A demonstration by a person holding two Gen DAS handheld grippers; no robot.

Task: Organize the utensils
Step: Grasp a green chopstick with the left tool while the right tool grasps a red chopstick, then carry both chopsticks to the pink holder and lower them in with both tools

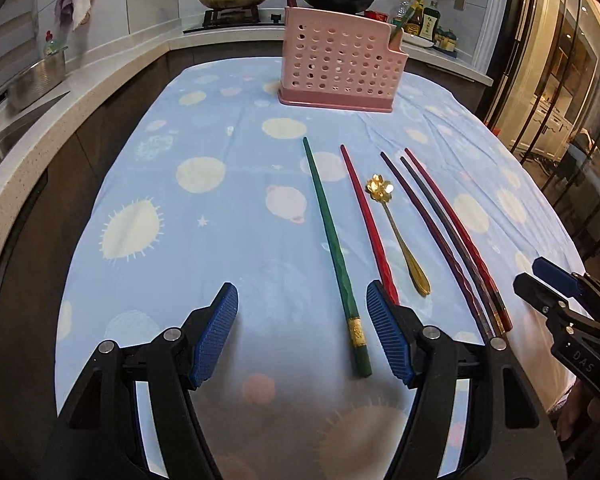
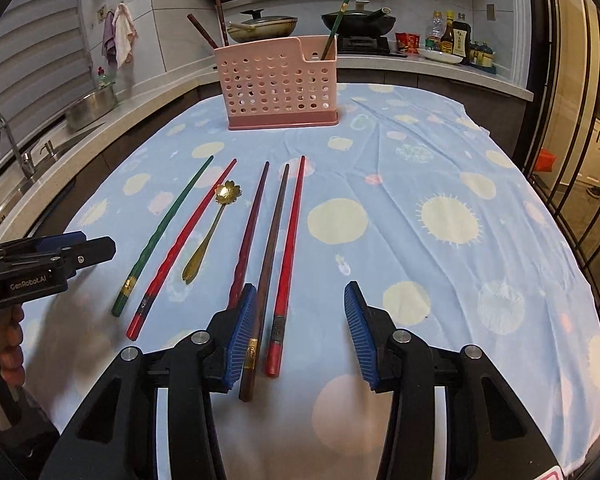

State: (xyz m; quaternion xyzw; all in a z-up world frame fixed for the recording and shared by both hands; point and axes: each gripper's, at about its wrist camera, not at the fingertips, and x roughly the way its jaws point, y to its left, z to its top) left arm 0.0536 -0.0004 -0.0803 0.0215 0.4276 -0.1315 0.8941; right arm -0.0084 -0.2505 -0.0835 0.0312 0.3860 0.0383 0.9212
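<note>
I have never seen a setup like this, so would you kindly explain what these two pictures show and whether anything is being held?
There is no robot here: a person holds a two-finger gripper in each hand, and each gripper carries a wide-angle camera looking along its fingers. One picture is from the left gripper, the other from the right gripper; each also catches the other at its edge. On the blue tablecloth lie a green chopstick, a red chopstick, a gold spoon and three more chopsticks, side by side. Behind them stands a pink holder that already has a few chopsticks in it. Both grippers are open, each over a chopstick end, and hold nothing.
</note>
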